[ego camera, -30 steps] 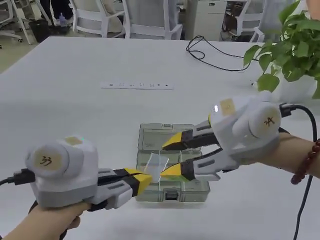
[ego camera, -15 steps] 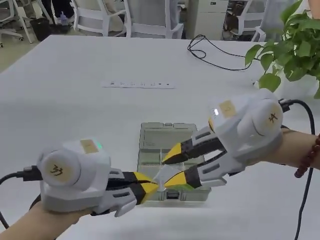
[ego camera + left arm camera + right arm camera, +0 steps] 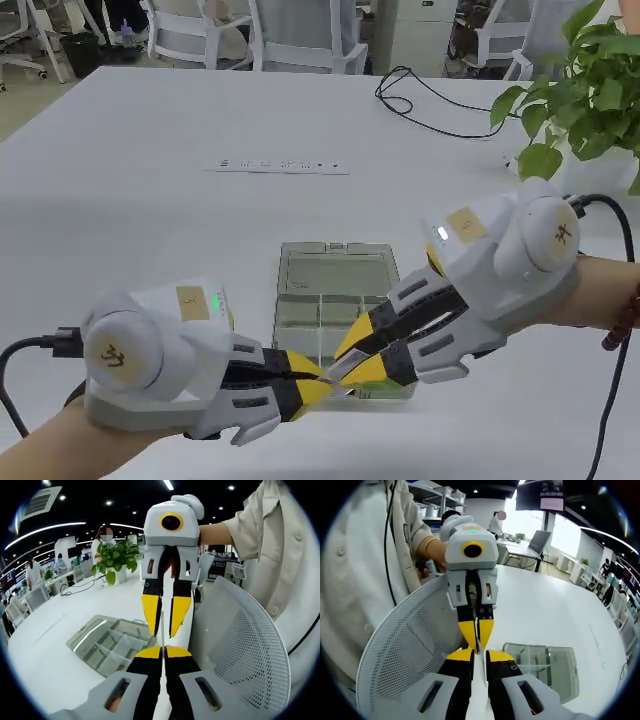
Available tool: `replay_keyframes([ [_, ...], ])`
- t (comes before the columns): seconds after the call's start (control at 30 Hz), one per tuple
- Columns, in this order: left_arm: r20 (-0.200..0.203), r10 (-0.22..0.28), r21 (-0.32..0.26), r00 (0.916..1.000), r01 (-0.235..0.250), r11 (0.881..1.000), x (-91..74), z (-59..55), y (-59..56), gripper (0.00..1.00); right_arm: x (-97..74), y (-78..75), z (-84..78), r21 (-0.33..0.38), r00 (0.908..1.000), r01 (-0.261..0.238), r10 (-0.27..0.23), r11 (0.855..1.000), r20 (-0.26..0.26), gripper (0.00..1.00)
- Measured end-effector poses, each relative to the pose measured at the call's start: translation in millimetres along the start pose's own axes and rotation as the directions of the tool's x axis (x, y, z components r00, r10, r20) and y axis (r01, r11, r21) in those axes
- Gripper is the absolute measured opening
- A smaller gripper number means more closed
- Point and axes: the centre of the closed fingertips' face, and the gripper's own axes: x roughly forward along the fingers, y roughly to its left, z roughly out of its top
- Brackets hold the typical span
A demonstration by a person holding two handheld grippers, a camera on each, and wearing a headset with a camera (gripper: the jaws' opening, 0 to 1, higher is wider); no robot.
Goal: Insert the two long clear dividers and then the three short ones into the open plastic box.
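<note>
- Held the left claw (image 3: 161, 652) fully closed, pinching one end of a thin clear divider (image 3: 161, 640) flat between its jaws.
- Set the right claw (image 3: 480, 656) nose to nose with it, jaws a narrow gap apart on either side of the same divider's other end; could not tell whether those jaws actually pressed on it.
- Had the divider up in the air between the two claws, just above the near edge of the open box (image 3: 300, 312), not yet down in any slot.
- Saw cross walls (image 3: 321, 310) already standing in the box and splitting it into cells, with the lid (image 3: 335, 268) lying back flat on the desk (image 3: 180, 220).
- Judged the task well along: long dividers seemingly in, at least some short ones too, and the held piece probably one of the last short ones left to seat.
- Could not count the seated pieces for certain: clear plastic against clear plastic, and both claws covering the near part of the box in the head view.
- Saw the held divider edge-on, as a thin line, so could not make out its length or the slot meant for it.
</note>
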Motion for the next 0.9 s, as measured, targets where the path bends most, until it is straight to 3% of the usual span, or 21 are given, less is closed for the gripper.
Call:
replay_keyframes([
  [0.33, 0.023, -0.049, 0.029, 0.9986, 0.048, 0.998, 0.0, 2.9, -9.6, 0.0, -1.8, 11.1, 0.0, -0.006, 0.998, -0.061, 0.061, 0.998, 0.015, 0.03],
  [0.73, 0.047, -0.009, 0.007, 0.9988, 0.009, 1.0, 2.2, 4.4, -2.7, 0.0, -2.9, 4.6, -1.9, 0.02, 0.9995, -0.031, 0.032, 0.999, -0.01, 0.02],
  [0.9, 0.027, 0.023, 0.005, 0.9994, -0.023, 1.0, 2.0, -0.5, 2.8, 0.03, -4.9, -0.9, -5.4, 0.039, 0.9989, -0.005, 0.007, 0.999, -0.046, 0.02],
])
